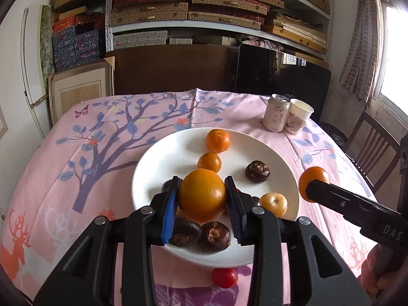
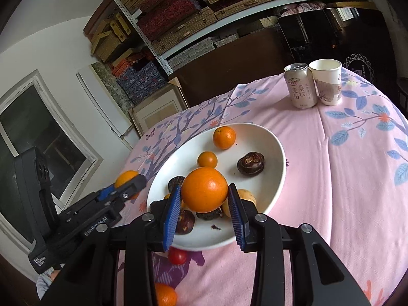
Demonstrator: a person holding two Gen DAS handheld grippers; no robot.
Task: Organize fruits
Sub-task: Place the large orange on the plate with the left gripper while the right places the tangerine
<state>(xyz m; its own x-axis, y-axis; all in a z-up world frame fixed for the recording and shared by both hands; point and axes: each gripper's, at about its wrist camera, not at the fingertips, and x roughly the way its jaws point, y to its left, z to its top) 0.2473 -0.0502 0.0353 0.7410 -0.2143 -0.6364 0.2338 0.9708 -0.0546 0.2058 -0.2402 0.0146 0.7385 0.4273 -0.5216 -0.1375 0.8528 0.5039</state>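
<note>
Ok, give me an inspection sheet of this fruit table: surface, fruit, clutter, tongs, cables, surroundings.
Surface: pink patterned tablecloth.
Job's things: white plate holding small oranges, dark brown fruits and a yellow fruit; cherry tomato on the cloth beside it.
Clutter: drink can beside paper cup.
Grippers: left tongs shut on left-held orange; right tongs shut on right-held orange.
Cables: nothing seen.
Surroundings: shelves of boxes, wooden chair.
</note>
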